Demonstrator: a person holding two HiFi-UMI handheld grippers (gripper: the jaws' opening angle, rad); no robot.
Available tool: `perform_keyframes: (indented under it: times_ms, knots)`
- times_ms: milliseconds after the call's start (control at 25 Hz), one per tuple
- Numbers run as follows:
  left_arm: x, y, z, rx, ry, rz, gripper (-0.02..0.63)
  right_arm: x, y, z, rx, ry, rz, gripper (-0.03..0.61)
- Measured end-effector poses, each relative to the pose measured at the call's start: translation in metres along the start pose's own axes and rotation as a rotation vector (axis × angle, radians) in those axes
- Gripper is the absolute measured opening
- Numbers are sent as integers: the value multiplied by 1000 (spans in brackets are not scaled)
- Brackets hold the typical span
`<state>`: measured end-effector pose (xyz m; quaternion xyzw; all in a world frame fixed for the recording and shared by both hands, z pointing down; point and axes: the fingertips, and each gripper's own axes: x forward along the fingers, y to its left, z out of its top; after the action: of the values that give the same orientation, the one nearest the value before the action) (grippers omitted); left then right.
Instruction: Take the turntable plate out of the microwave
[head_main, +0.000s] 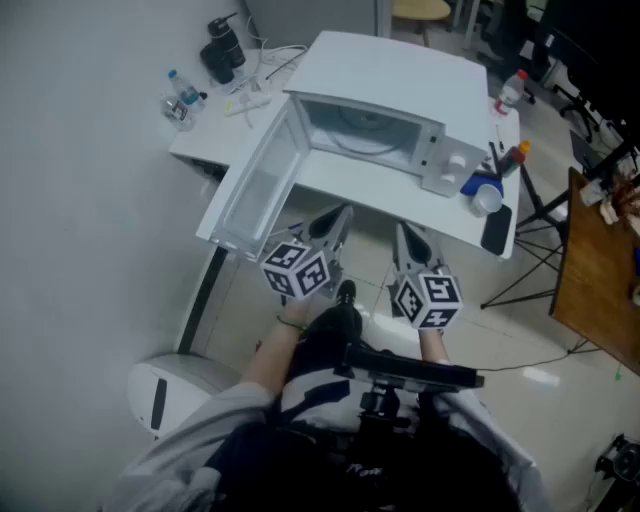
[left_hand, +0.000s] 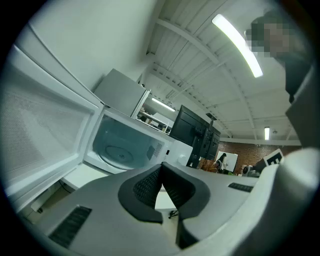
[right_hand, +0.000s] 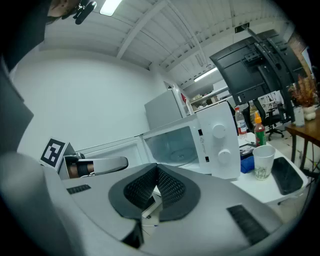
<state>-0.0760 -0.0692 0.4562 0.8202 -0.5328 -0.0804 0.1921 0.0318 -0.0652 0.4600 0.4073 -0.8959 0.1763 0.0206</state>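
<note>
Left claw (left_hand: 161, 169): fully closed. The two dark ribbed pads meet at the tips and nothing lies between them. It is held level, short of the desk (head_main: 385, 197) edge, pointing at the open microwave (head_main: 390, 90).

Right claw (right_hand: 156, 169): also fully closed, pads together and empty. It is tilted slightly downward and sits beside the left claw, a little to its right in the head view. Neither claw touches the microwave or the desk.

Microwave: white, standing on the white desk, control panel with two round knobs on its right side. The door (head_main: 255, 190) is swung wide open to the left, clear of the cavity.

Turntable plate (left_hand: 120, 151): inside the cavity, on its floor. It shows as a clear round disc with a ringed centre. It appears to lie flat and centred, though the pale interior makes its rim faint in all three views. Both claws are well apart from it.

Other items: a paper cup (right_hand: 262, 162) and a blue box (right_hand: 246, 162) stand on the desk just right of the control panel. A red-capped bottle (head_main: 510, 92) stands farther back on that side.
</note>
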Motion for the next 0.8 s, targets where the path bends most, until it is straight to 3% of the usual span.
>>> perform_keyframes:
  times_ms: [200, 440, 600, 800]
  knots:
    - [43, 41, 0, -57, 46, 1, 24, 44, -14, 1, 4, 30, -6, 5]
    - [97, 91, -13, -240, 119, -3, 81, 85, -36, 15, 4, 54, -53, 5]
    - [133, 131, -27, -340, 188, 34, 107, 106, -61, 21, 10, 54, -112, 5]
    - [163, 171, -37, -456, 214, 109, 110, 125, -84, 24, 24, 69, -173, 5]
